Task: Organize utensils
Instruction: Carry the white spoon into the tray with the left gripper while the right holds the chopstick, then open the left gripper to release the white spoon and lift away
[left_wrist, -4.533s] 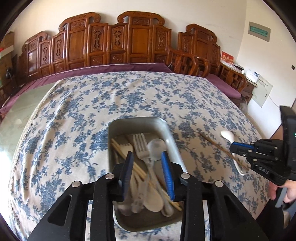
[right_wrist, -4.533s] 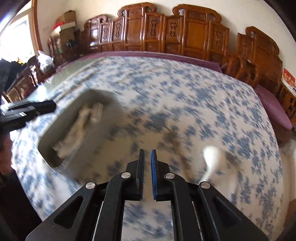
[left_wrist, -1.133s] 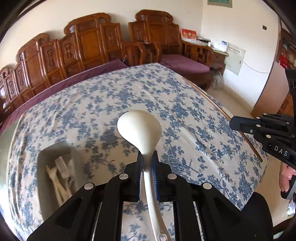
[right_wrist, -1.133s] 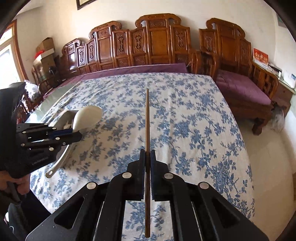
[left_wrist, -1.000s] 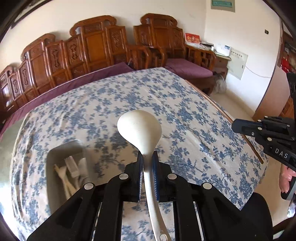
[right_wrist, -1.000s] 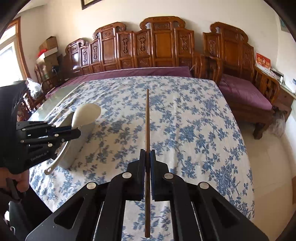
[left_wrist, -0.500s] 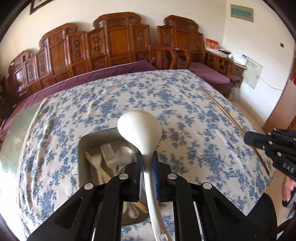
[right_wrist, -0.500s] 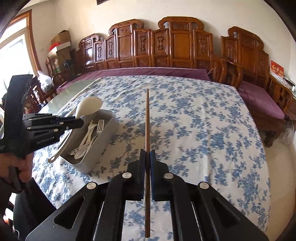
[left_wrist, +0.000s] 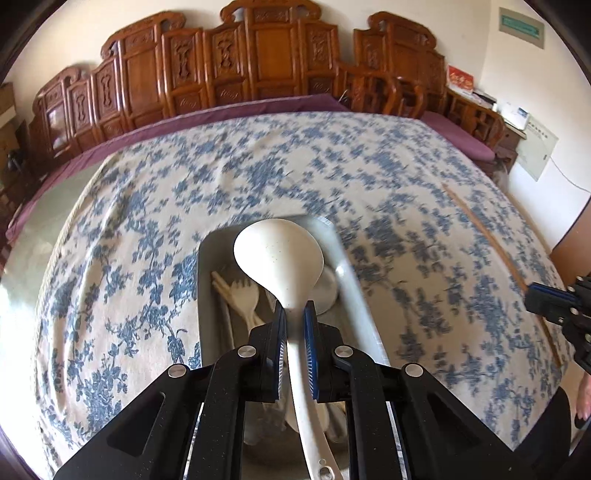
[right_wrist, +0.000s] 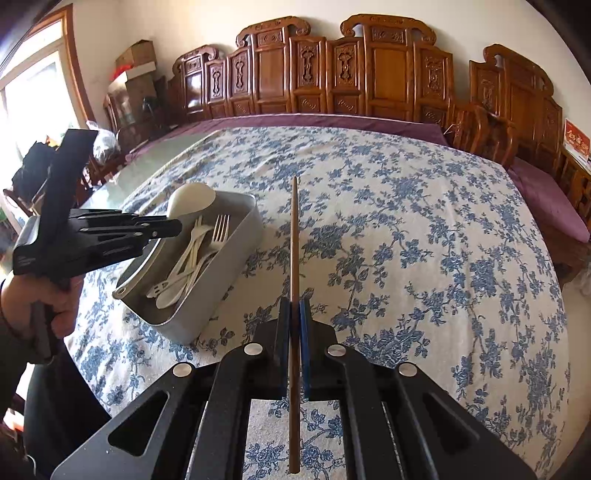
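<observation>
Floral-clothed table (right_wrist: 406, 229), metal tray (right_wrist: 207, 295)

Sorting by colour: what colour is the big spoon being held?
Off-white spoon, clearest in the left wrist view.

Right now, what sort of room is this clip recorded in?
Probably a home living or dining room: carved wooden chairs line the far wall, a floral tablecloth covers a large table, and a metal tray of cutlery sits on it. Stacked cardboard boxes suggest a lived-in house.
</observation>
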